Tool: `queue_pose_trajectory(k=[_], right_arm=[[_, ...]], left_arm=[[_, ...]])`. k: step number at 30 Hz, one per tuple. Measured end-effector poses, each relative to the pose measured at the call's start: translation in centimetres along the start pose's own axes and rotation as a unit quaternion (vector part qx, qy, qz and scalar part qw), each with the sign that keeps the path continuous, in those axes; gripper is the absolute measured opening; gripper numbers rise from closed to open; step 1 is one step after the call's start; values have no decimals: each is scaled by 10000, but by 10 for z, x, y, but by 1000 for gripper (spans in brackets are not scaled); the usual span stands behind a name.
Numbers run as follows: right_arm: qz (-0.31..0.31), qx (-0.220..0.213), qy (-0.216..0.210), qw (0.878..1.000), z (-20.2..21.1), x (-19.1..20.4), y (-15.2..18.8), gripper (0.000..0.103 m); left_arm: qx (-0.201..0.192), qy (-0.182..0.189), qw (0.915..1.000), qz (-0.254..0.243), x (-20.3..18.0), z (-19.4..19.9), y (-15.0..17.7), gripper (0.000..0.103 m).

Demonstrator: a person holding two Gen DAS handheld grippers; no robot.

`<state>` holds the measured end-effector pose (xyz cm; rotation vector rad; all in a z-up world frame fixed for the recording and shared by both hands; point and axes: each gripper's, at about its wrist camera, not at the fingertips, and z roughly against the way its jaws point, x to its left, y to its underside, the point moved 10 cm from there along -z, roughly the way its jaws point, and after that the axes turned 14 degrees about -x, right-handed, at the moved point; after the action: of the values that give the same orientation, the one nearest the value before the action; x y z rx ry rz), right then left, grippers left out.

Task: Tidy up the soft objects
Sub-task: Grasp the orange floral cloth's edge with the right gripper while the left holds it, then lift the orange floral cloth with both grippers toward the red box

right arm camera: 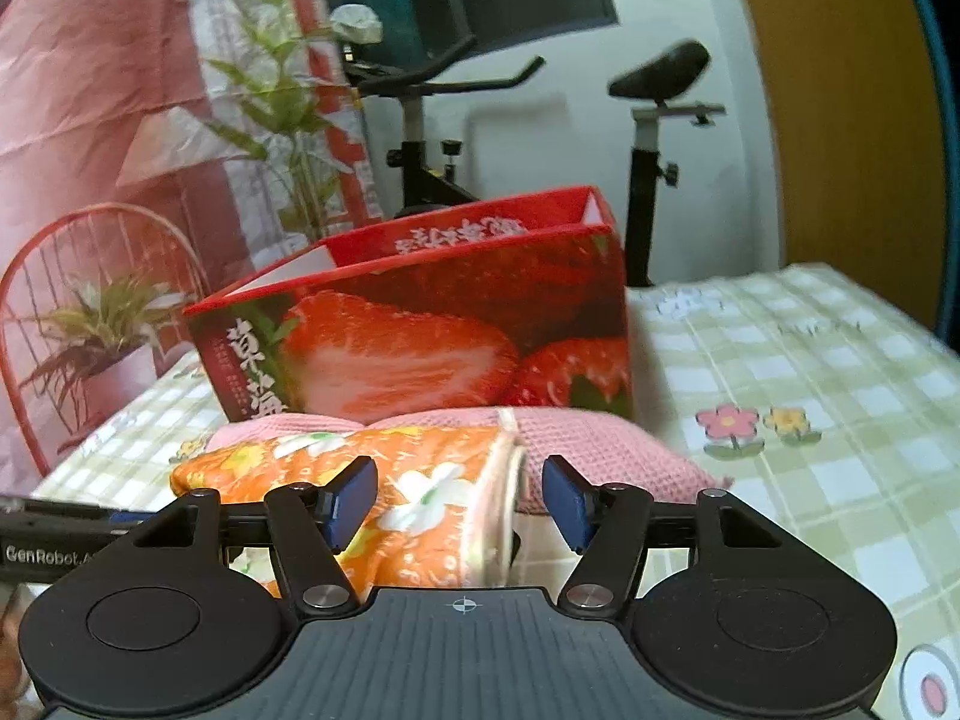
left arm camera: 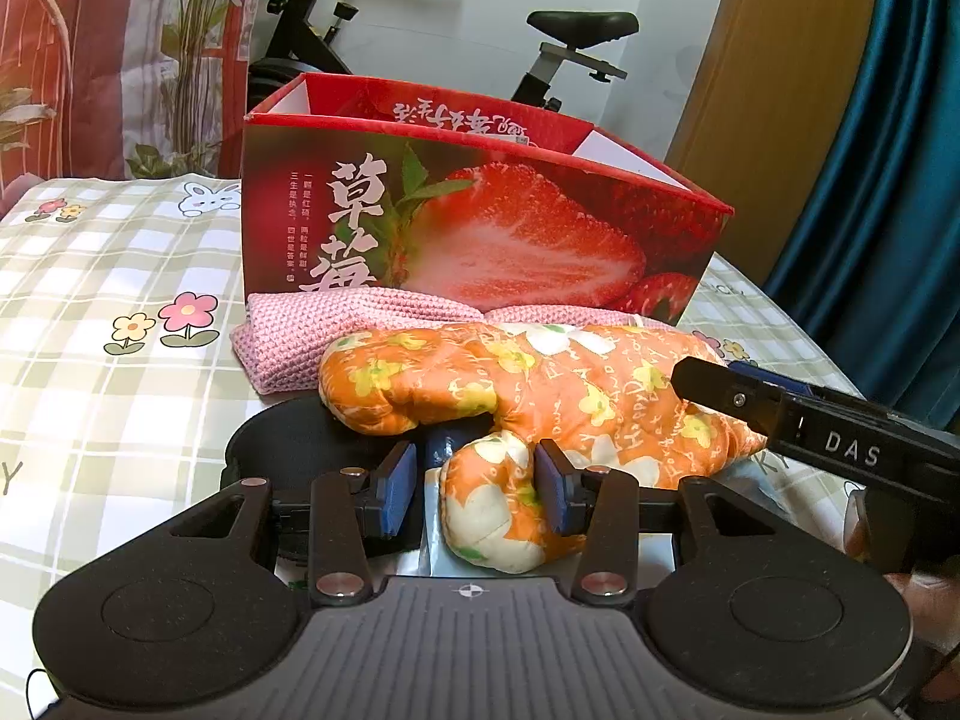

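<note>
An orange floral oven mitt (left arm camera: 540,384) lies on a pink knitted cloth (left arm camera: 288,336) in front of the open red strawberry box (left arm camera: 480,228). My left gripper (left arm camera: 477,489) straddles the mitt's thumb: the right pad touches it, the left pad stands clear, so the jaws are open. My right gripper (left arm camera: 714,384) comes in from the right at the mitt's cuff. In the right wrist view the right gripper (right arm camera: 459,501) is open around the cuff end of the mitt (right arm camera: 420,480), with a gap between the cuff and the right pad.
All of this sits on a bed with a checked flower-print sheet (left arm camera: 120,276). A round black object (left arm camera: 270,450) lies under the mitt's fingertip end. An exercise bike (left arm camera: 540,48) stands behind the box, a teal curtain (left arm camera: 888,180) on the right, and a red wire chair (right arm camera: 90,276) on the left.
</note>
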<state>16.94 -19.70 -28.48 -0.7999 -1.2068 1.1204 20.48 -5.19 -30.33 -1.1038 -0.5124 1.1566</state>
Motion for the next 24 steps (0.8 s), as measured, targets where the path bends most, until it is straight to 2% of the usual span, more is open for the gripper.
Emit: queue_pose_trajectory(k=[12, 18, 21, 23, 24], right_arm=[[-450, 160, -282, 9985, -6, 1, 6, 47], [-188, -135, -405, 9989, 2, 15, -7, 37], [-43, -293, -750, 9967, 9, 30, -17, 26], [114, -272, -882, 9957, 11, 39, -17, 9], [160, -234, -911, 9954, 11, 41, -16, 9]], left_arm=[[13, -19, 10000, -3, 0, 0, 1, 49], [30, -27, 10000, -32, -1, -1, 2, 49], [33, -40, 10000, -42, -1, -1, 2, 49], [36, -38, 10000, -31, -1, -1, 2, 49], [36, -37, 10000, -28, -1, -1, 2, 49]])
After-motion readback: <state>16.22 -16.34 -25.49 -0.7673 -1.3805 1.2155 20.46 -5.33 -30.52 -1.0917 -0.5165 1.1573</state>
